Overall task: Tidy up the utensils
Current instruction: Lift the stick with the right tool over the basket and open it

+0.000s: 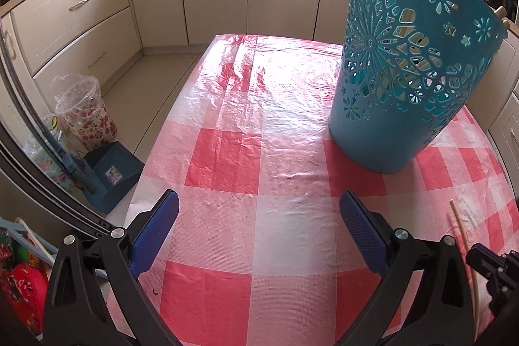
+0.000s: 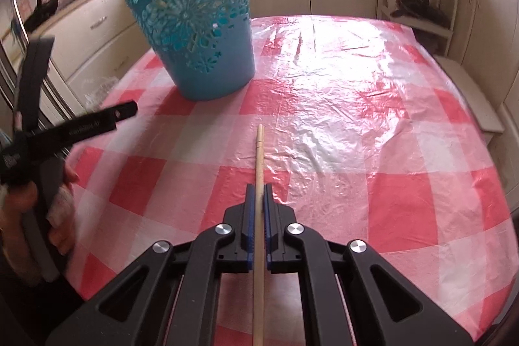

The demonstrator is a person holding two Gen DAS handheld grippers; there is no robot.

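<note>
Two claws, right claw (image 2: 258, 193) pinching chopstick (image 2: 259, 158), left claw (image 1: 259, 216) wide, blue basket (image 2: 194, 47) beyond.

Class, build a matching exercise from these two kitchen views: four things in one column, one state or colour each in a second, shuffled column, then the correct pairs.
Things:
1. left gripper
2. right gripper
3. basket
4. tablecloth

States or colours:
A. red and white checks
B. teal, with flower cut-outs
C. jaws wide apart, nothing between them
D. shut on a wooden stick

Pairs: 1-C, 2-D, 3-B, 4-A
</note>
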